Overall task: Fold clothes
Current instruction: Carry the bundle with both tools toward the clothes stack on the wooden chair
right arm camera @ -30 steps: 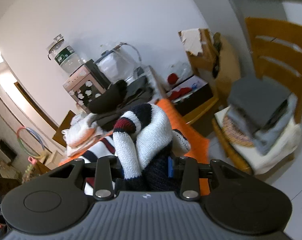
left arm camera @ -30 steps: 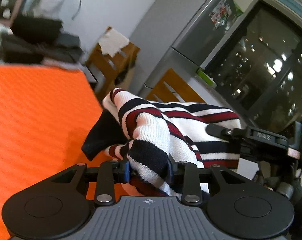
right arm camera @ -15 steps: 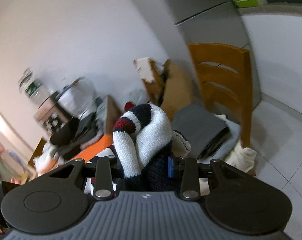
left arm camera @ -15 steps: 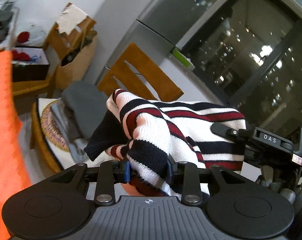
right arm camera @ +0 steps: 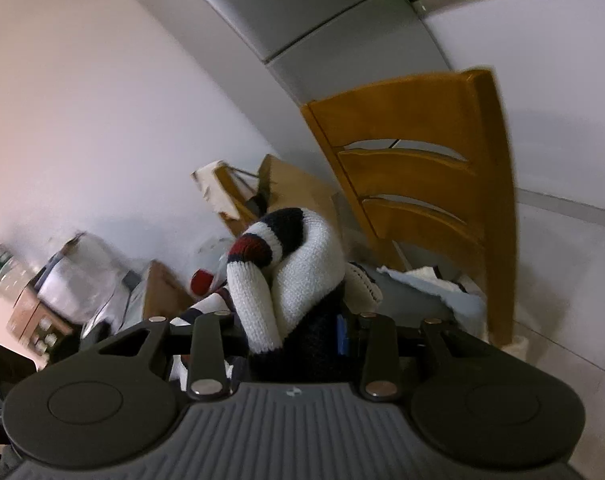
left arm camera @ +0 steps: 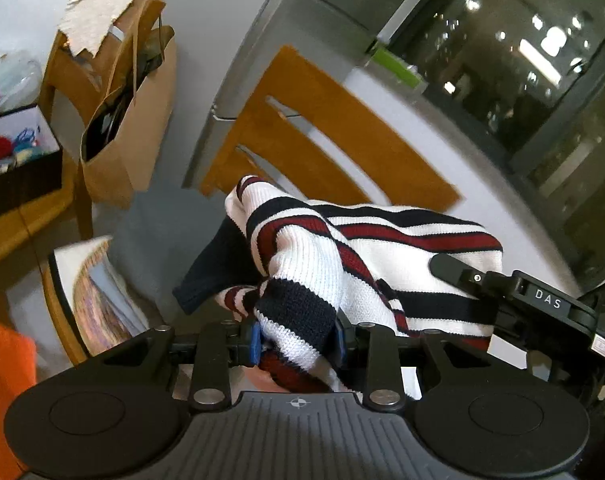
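Observation:
A folded white knit sweater [left arm camera: 334, 256] with navy and red stripes hangs in the air between both grippers. My left gripper [left arm camera: 296, 340] is shut on one bunched end of it. My right gripper [right arm camera: 294, 336] is shut on the other end [right arm camera: 290, 264], where a navy and red cuff curls on top. The right gripper body [left arm camera: 542, 308] shows at the right of the left wrist view, under the sweater. The sweater is held in front of a wooden chair [left arm camera: 326, 136], above folded clothes [left arm camera: 98, 300] on its seat.
The chair [right arm camera: 422, 168] carries a stack of folded clothes [right arm camera: 434, 284]. A brown paper bag [left arm camera: 130, 128] hangs on a second chair to the left. A grey fridge [left arm camera: 298, 28] stands behind. The orange table cover [left arm camera: 2, 384] shows at the lower left edge.
Both grippers have swung with the sweater away from the orange table toward the wooden chair. The chair and its clothes stack are now close in front. The grips have not changed.

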Demonstrator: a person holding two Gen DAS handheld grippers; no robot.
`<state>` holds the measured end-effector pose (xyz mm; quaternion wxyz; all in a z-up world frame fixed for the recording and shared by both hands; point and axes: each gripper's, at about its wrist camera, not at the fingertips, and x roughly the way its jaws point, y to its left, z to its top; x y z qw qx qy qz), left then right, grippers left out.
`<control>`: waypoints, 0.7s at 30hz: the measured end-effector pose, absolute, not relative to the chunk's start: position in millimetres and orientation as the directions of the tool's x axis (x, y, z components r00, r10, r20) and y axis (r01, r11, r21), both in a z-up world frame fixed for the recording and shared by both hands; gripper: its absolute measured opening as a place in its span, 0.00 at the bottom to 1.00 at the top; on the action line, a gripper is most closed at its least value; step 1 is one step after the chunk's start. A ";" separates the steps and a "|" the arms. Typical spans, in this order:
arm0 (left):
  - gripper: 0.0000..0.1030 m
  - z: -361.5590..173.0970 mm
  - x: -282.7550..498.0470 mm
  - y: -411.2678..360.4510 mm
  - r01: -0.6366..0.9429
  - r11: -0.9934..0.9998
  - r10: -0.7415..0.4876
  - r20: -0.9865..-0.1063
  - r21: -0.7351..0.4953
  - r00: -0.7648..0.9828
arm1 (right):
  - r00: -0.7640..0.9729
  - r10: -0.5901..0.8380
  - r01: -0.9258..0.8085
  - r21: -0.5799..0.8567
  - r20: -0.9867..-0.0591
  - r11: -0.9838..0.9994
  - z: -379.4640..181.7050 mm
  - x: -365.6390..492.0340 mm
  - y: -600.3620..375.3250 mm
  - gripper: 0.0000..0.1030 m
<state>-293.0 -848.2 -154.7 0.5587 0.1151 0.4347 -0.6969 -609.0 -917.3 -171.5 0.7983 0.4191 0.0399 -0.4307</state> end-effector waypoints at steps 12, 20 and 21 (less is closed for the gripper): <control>0.34 -227.0 -226.9 -1013.4 0.912 0.045 -0.590 -0.748 -0.407 -0.304 | 0.557 -0.711 0.704 0.699 -0.430 0.129 -282.7 -527.3 -1059.7 0.40; 0.36 -311.1 -201.9 -1045.1 0.903 0.221 -0.504 -0.836 -0.367 -0.216 | 0.524 -0.606 0.757 0.654 -0.599 0.009 -375.3 -512.4 -1076.6 0.48; 0.38 -318.9 -199.8 -1044.9 0.900 0.240 -0.497 -0.842 -0.364 -0.208 | 0.520 -0.592 0.767 0.641 -0.616 0.006 -382.2 -514.0 -1077.6 0.52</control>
